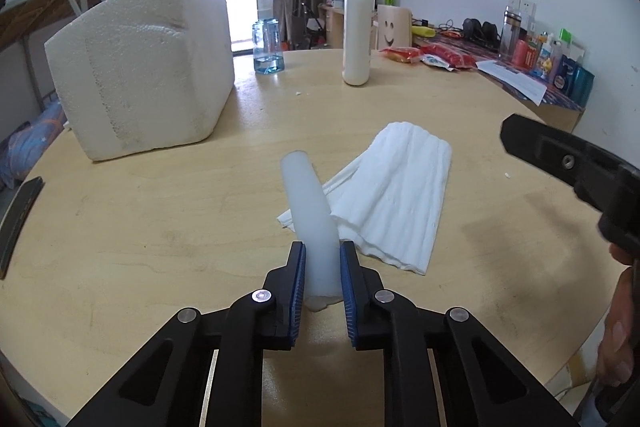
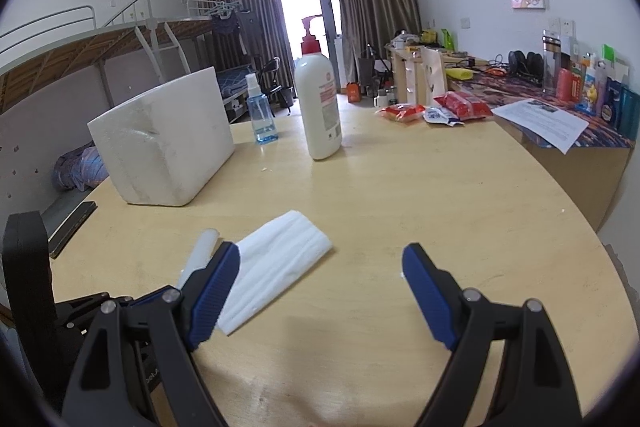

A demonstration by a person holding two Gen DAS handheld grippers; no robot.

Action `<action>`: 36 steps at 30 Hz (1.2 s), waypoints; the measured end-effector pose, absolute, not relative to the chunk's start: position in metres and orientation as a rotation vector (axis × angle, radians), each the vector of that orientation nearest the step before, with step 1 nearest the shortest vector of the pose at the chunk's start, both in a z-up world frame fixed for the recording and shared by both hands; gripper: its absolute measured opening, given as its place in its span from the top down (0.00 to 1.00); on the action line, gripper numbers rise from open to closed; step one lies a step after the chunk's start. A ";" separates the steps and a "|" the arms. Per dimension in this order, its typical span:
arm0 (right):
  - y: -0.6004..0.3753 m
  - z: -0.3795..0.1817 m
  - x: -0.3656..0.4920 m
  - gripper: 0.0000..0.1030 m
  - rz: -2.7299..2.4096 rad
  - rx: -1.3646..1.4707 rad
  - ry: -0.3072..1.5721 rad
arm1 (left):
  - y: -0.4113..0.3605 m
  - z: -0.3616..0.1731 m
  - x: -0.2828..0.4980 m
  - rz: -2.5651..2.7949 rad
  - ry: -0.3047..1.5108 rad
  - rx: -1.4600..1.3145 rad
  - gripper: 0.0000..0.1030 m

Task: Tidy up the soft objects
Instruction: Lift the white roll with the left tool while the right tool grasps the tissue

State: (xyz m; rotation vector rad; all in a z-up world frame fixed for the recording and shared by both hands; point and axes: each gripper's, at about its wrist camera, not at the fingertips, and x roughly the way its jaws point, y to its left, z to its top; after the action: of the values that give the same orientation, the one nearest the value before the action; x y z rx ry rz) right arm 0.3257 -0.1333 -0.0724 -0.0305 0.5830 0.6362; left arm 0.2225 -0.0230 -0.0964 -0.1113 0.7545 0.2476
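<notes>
The dark flat thing (image 1: 18, 223) is cut off at the left edge. The lotion bottle (image 2: 320, 99) label is too small to read.

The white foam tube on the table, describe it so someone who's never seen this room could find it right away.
Start at the round wooden table and the big white styrofoam box on its left side. Nearer than the box lies a folded white ribbed cloth. The foam tube lies over that cloth's left edge, its near end clamped in the left gripper; it is smooth, round and translucent, where the cloth is flat and ridged.
</notes>
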 end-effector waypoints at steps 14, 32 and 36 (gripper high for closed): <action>-0.100 -0.074 0.322 0.16 0.626 -0.060 0.624 | 0.000 -0.084 0.203 0.218 0.680 -0.086 0.84; -0.052 -0.091 0.317 0.16 0.559 -0.085 0.726 | 0.045 -0.087 0.183 0.218 0.650 -0.070 0.84; -0.043 -0.097 0.317 0.16 0.540 -0.086 0.754 | 0.054 -0.091 0.179 0.213 0.652 -0.088 0.84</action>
State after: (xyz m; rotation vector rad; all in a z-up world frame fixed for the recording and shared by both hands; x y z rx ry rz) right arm 0.3169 -0.0432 -0.0968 -0.0860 0.7538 0.5401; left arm 0.1789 0.0542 -0.0906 -0.0882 0.6524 0.2132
